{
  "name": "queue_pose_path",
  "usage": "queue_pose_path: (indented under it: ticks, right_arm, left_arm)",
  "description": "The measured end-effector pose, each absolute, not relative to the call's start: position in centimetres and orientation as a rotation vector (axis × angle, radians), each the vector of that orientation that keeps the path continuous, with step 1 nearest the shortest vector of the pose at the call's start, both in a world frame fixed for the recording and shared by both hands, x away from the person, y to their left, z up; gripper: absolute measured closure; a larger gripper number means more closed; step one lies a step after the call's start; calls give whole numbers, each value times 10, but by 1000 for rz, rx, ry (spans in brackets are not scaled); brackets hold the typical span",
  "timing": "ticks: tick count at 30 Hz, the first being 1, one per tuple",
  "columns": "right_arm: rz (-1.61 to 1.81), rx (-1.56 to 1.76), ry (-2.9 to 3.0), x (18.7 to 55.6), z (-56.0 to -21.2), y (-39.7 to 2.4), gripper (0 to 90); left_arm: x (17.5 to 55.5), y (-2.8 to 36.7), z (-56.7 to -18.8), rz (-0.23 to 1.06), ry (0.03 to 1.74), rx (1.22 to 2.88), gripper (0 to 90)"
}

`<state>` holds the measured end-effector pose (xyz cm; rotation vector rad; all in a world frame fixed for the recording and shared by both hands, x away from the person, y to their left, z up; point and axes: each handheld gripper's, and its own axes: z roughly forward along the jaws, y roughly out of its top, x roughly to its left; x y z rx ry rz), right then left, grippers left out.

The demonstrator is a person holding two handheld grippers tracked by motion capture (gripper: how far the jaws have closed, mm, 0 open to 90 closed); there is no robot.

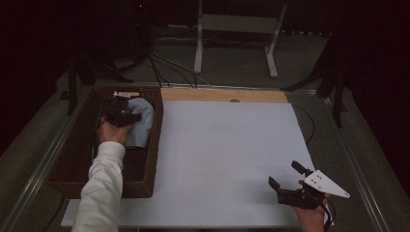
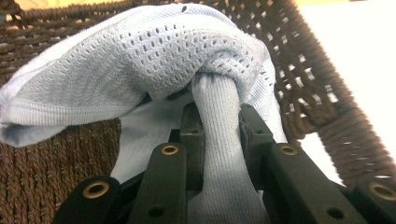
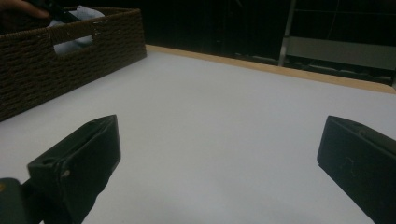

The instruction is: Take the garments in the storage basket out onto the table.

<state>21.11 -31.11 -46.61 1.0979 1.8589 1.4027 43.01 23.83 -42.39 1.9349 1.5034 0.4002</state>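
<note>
Dark surroundings swallow most of the room behind the table; only a pale metal stand [image 1: 232, 29] and some black cables on the grey floor can be made out past the far edge. A white tabletop sheet [image 1: 227, 159] covers the work surface, with a strip of bare light wood [image 1: 212, 94] along its far side. No writing or labels can be read anywhere.

At the left end of the table sits a dark brown woven wicker basket [image 1: 152, 145], rectangular, its near left corner partly covered by the person's white sleeve [image 1: 101, 188]. Inside it lies a pale blue knitted garment [image 1: 140, 123] with a perforated mesh weave; how much of it there is cannot be told, since the hand and the basket wall hide part of it. Through the handle slot in the basket's side, the right gripper view shows a patch of the same blue cloth [image 3: 70, 45].

The left gripper [image 2: 219, 135] is down in the basket, its black jaws clenched on a bunched fold of the garment, which drapes over and beyond the jaw tips.

The right gripper [image 1: 286, 176] hangs over the near right corner of the white sheet, well apart from the basket, jaws spread wide and holding nothing. A grey three-cornered plate tops it, and the hand below is cut off by the frame edge.
</note>
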Motion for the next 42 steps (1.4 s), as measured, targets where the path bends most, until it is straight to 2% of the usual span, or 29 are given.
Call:
queue_pose_path:
  ticks: [42]
  right_arm:
    - [1404, 1097, 1868, 212, -467, -309, 0]
  left_arm:
    - [396, 244, -386, 434, 1325, 1808, 769]
